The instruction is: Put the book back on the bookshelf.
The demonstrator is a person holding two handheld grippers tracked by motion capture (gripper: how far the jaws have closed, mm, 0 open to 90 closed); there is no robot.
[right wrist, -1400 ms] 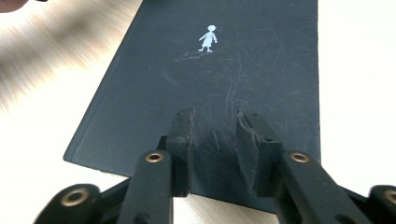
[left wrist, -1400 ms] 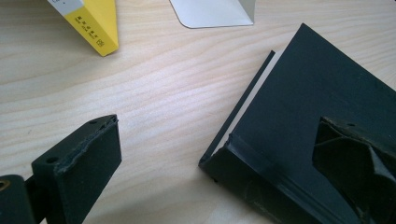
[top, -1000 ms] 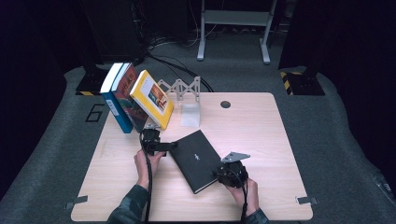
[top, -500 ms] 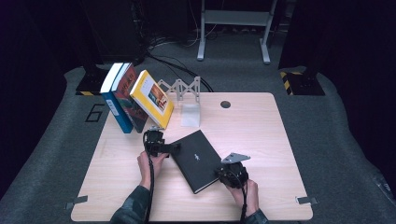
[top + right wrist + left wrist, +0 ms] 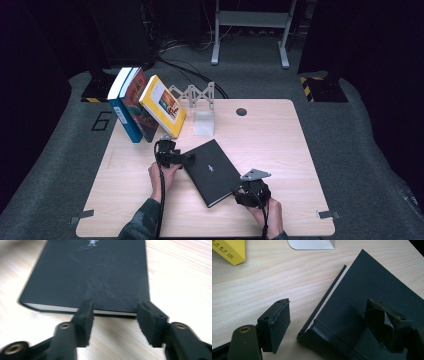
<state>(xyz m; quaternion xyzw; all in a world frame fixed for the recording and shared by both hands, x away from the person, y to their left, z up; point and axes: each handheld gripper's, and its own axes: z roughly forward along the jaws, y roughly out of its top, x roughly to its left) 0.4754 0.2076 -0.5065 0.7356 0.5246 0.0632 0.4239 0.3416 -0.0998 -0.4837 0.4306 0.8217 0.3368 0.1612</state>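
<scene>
A black hardcover book (image 5: 210,170) lies flat and slantwise on the wooden table (image 5: 280,145). My left gripper (image 5: 172,157) is at its upper left corner. In the left gripper view the left gripper (image 5: 328,306) is open and straddles the spine corner of the book (image 5: 372,287), one pad (image 5: 279,325) off the spine, the other (image 5: 384,325) over the cover; its jaws have just been closing. My right gripper (image 5: 252,192) is at the book's near end. There the right gripper (image 5: 116,303) is open just short of the book's (image 5: 90,272) page edge, nothing between the pads; its jaws have just been opening.
Three books lean together at the back left: a blue one (image 5: 120,107), a red-brown one (image 5: 137,102) and a yellow one (image 5: 162,105). A metal folding bookend (image 5: 202,107) stands beside them. A round hole (image 5: 241,111) sits near the table's far edge. Bare wood lies to the right.
</scene>
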